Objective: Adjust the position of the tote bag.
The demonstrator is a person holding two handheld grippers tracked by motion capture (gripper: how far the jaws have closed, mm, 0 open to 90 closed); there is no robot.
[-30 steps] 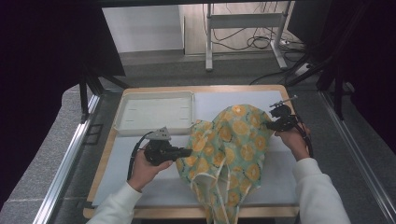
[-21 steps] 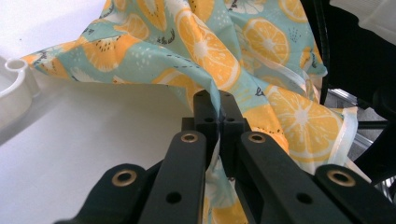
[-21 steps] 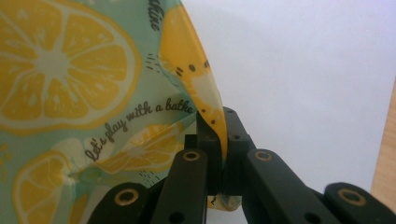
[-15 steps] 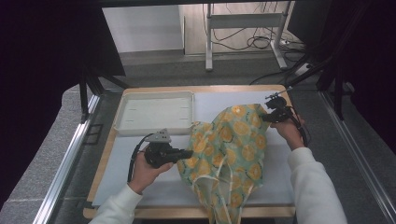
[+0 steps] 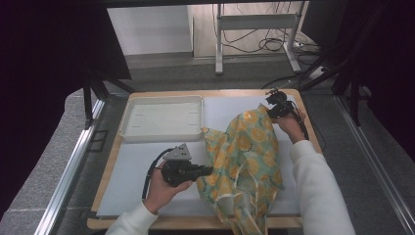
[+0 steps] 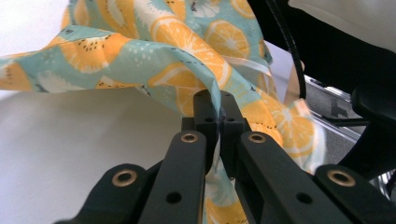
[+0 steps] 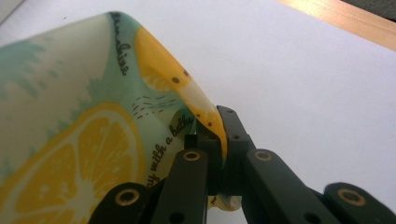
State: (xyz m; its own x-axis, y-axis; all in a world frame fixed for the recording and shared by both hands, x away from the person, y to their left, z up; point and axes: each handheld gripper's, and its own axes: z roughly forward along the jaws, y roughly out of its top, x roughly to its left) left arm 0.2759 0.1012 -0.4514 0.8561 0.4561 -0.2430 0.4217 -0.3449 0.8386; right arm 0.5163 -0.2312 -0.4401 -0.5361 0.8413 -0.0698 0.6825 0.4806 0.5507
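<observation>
1. Left gripper (image 5: 208,170): jaws closed on an edge of the orange-print cloth (image 5: 247,156). In the left gripper view the fabric (image 6: 154,56) is pinched between the two black jaws, and the pinched edge is hidden between them.
2. Right gripper (image 5: 270,108): jaws clamped on the far corner of the same cloth. In the right gripper view the cloth (image 7: 84,140) folds into the jaws; the printed lettering is partly cut off by the fold and the jaws.
3. The cloth spans from the left gripper to the right gripper over the white mat (image 5: 132,171). Its near end, with pale ribbon ties (image 5: 234,198), hangs past the table's (image 5: 303,107) front edge and is cut off by the frame.
4. Beyond the left gripper, well apart from it, a white tray (image 5: 161,134) lies on the mat.
5. The right hand (image 5: 288,125) covers most of its gripper body; the left hand (image 5: 164,188) wraps its gripper from below.
6. Surroundings to the sides of the table are dark and hard to make out.
</observation>
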